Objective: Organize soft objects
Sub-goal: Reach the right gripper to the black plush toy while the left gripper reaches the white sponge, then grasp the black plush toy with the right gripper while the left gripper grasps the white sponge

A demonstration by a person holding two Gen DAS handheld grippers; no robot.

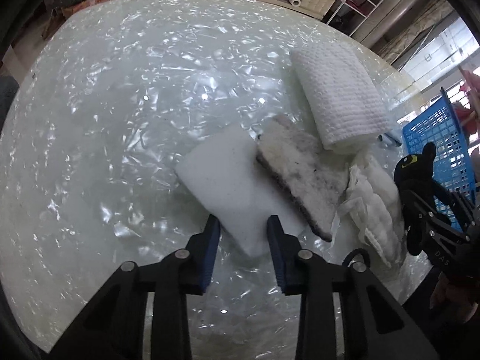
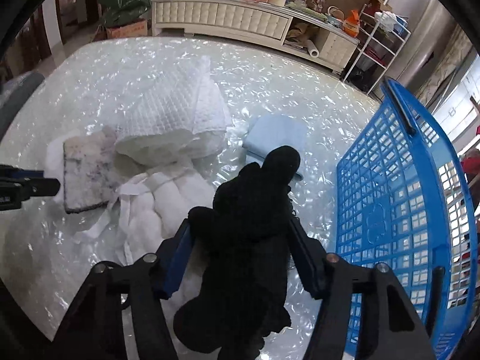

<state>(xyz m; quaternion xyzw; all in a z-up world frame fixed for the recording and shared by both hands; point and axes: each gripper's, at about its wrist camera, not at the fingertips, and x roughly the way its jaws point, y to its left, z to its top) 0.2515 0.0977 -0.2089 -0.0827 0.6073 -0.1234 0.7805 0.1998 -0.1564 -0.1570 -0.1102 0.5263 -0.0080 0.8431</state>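
Observation:
My right gripper is shut on a black plush toy and holds it above the table, left of the blue basket. The toy also shows at the right of the left wrist view. My left gripper is open, its fingers on either side of the near corner of a white foam pad. A fluffy grey-edged pad lies partly on the foam. A folded white waffle towel and a white quilted cloth lie to the right.
A folded light-blue cloth lies on the glossy white table near the basket. A cream cabinet and a wire rack stand behind the table.

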